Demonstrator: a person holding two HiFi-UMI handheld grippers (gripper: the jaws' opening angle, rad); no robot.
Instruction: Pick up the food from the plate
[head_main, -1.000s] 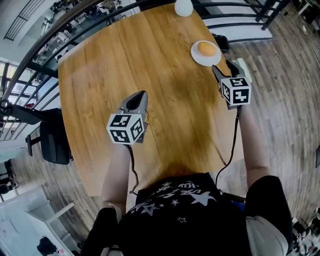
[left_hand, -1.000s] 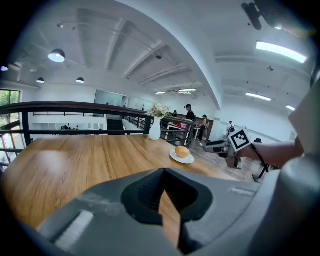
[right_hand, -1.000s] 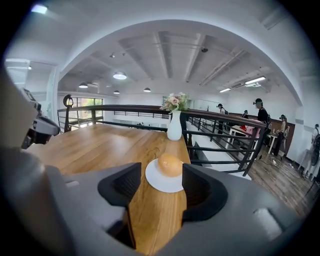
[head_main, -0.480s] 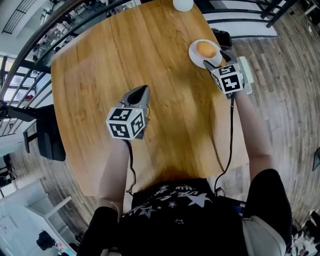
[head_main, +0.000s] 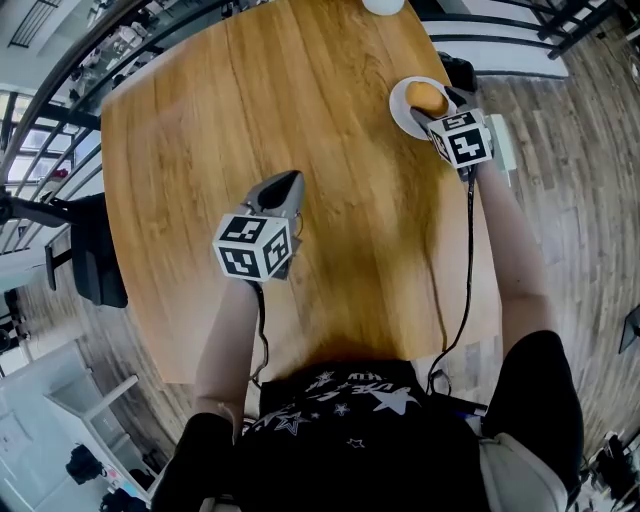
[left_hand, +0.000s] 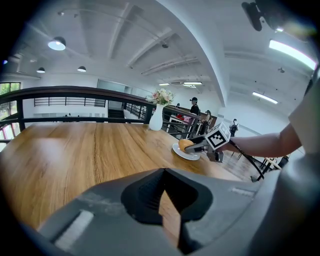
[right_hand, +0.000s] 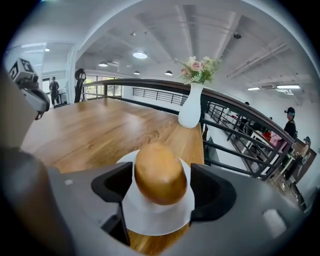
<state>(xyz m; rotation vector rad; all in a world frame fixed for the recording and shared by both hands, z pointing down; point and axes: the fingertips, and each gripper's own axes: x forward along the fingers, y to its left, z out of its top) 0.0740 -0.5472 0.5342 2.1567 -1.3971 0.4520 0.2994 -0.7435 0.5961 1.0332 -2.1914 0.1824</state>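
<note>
Food: round brown bun (right_hand: 159, 171), resting on a white plate (right_hand: 161, 221) near the table's far right corner.
Plate: flat on the table (head_main: 250, 110), close to the edge on the right side; bun roughly at its middle.
Right gripper (head_main: 441, 106): jaws spread wide, one either side of the bun, a sliver of plate showing at each flank; held low and level, likely so the pads meet the bun at its widest part.
Fit: would suit jaws about to close on the bun, or jaws just let go of it.
Left gripper (head_main: 287, 182): jaws pressed together on nothing, hovering above mid-table well away from the plate; likely parked clear of the right arm's reach.
Vase (right_hand: 191, 113): white, with flowers (right_hand: 198, 67), standing beyond the plate at the far edge, out of the jaws' line.
Hidden: bun's underside and the plate's near rim, behind the right gripper's body.
Cut off: vase in the head view, only its base showing at the top border.
Hard to make out: whether either pad grazes the bun.
</note>
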